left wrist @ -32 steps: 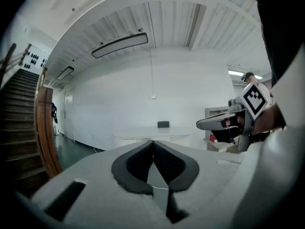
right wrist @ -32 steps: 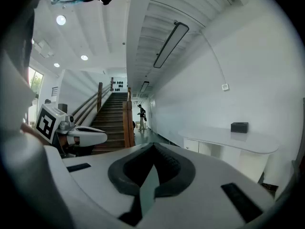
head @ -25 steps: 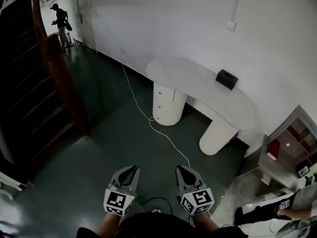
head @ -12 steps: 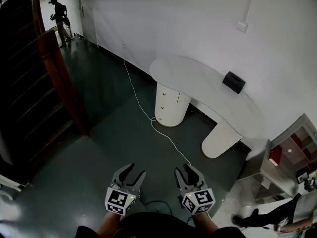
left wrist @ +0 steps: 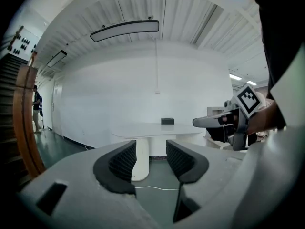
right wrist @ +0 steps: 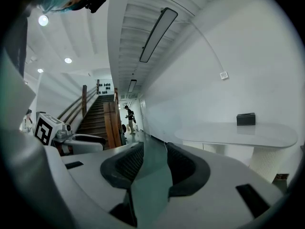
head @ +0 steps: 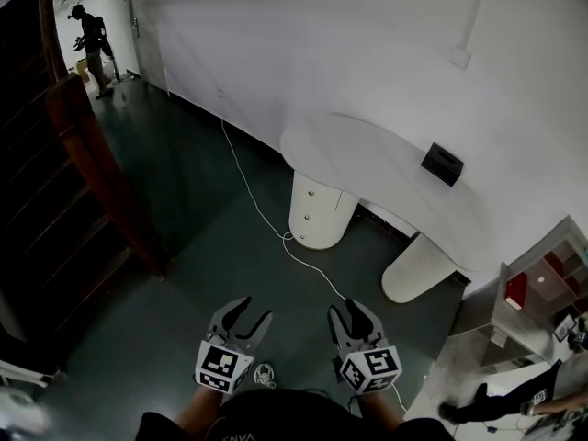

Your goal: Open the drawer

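hovering at 6 o'clock in the head view, the left gripper [head: 248,315] and right gripper [head: 351,312] both hold their jaws spread apart, with nothing between them. a white cable [head: 262,211] trails over the dark floor [head: 202,265] ahead. at 12 o'clock, well apart from both, the round pedestal [head: 323,234] under the white table [head: 386,150] carries the drawer [head: 314,196], shut flush. nothing is done yet; approach, grip and pull are all left.

Lower centre of the head view: left gripper [head: 254,309] and right gripper [head: 346,308] are showing pale grey shells, black ribbed pads [left wrist: 121,161], and black-and-white marker cubes [head: 219,367]. The person is wearing a dark top [head: 276,423].
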`<control>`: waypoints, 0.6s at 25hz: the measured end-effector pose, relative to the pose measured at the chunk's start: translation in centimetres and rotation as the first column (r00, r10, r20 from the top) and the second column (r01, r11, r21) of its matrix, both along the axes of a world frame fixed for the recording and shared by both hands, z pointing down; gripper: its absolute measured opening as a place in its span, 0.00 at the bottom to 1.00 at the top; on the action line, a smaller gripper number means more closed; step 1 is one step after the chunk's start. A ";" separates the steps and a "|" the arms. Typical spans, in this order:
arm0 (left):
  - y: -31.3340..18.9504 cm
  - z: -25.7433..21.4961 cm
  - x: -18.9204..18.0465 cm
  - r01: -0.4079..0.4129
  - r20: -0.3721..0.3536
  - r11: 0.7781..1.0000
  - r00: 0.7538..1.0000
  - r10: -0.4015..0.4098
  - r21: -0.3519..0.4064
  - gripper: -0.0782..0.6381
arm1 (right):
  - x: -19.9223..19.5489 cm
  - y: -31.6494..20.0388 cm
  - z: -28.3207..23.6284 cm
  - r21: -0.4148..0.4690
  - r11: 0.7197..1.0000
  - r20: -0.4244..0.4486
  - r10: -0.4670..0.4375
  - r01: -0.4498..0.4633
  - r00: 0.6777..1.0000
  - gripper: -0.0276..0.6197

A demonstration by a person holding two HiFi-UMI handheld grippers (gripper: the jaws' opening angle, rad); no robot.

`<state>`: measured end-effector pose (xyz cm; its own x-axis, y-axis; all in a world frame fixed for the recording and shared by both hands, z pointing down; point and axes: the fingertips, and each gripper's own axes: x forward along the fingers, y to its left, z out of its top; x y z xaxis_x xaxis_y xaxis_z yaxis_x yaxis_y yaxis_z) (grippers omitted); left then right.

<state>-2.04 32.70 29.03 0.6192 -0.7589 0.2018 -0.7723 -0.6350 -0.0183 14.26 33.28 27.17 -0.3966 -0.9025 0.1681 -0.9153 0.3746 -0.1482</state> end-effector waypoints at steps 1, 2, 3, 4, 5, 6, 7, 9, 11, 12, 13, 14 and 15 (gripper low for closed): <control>-1.1 0.0 -0.7 -0.007 0.001 1.000 1.000 0.007 0.009 0.37 | -0.6 -0.9 0.0 0.000 1.000 0.002 0.010 -0.010 1.000 0.26; -2.0 -0.1 -1.2 -0.015 0.003 1.000 1.000 0.015 0.010 0.37 | -1.1 -1.7 0.0 -0.001 1.000 0.004 0.019 -0.019 1.000 0.26; -2.8 0.0 -1.7 -0.024 0.006 1.000 1.000 0.024 0.000 0.37 | -1.5 -2.4 0.0 -0.003 1.000 0.004 0.028 -0.027 1.000 0.26; -3.5 0.2 -2.0 -0.035 0.009 0.999 0.999 0.035 -0.016 0.37 | -1.8 -3.0 0.1 -0.006 0.999 0.003 0.036 -0.036 0.999 0.26; -4.0 0.4 -2.3 -0.044 0.010 0.999 0.999 0.044 -0.029 0.37 | -2.1 -3.5 0.2 -0.010 0.999 0.000 0.042 -0.042 0.999 0.26; -4.7 0.6 -2.5 -0.049 0.008 0.998 0.999 0.049 -0.031 0.37 | -2.3 -4.0 0.4 -0.013 0.999 -0.001 0.049 -0.049 0.999 0.26; -5.4 0.8 -2.8 -0.047 0.003 0.999 0.999 0.048 -0.026 0.37 | -2.5 -4.6 0.6 -0.018 0.998 -0.002 0.055 -0.055 0.998 0.26; -6.6 1.3 -3.1 -0.039 -0.010 0.999 0.999 0.039 -0.032 0.37 | -2.6 -5.6 0.9 -0.031 0.998 -0.006 0.063 -0.063 0.998 0.26; -7.3 2.1 -3.2 -0.036 -0.016 0.997 0.999 0.035 -0.068 0.37 | -2.5 -6.6 1.2 -0.042 0.997 -0.015 0.062 -0.063 0.998 0.26; -7.8 2.4 -3.1 -0.034 -0.019 0.997 0.999 0.033 -0.073 0.37 | -2.4 -7.2 1.3 -0.046 0.997 -0.019 0.061 -0.062 0.998 0.26; -8.4 2.5 -3.1 -0.031 -0.022 0.997 0.999 0.029 -0.069 0.37 | -2.3 -8.0 1.4 -0.048 0.997 -0.021 0.059 -0.060 0.998 0.26; -9.1 2.6 -3.0 -0.028 -0.024 0.998 0.999 0.027 -0.064 0.37 | -2.1 -8.8 1.6 -0.050 0.997 -0.024 0.056 -0.057 0.998 0.26; -9.7 2.7 -3.0 -0.026 -0.023 0.998 0.999 0.024 -0.062 0.37 | -1.9 -9.7 1.7 -0.050 0.997 -0.025 0.053 -0.054 0.998 0.26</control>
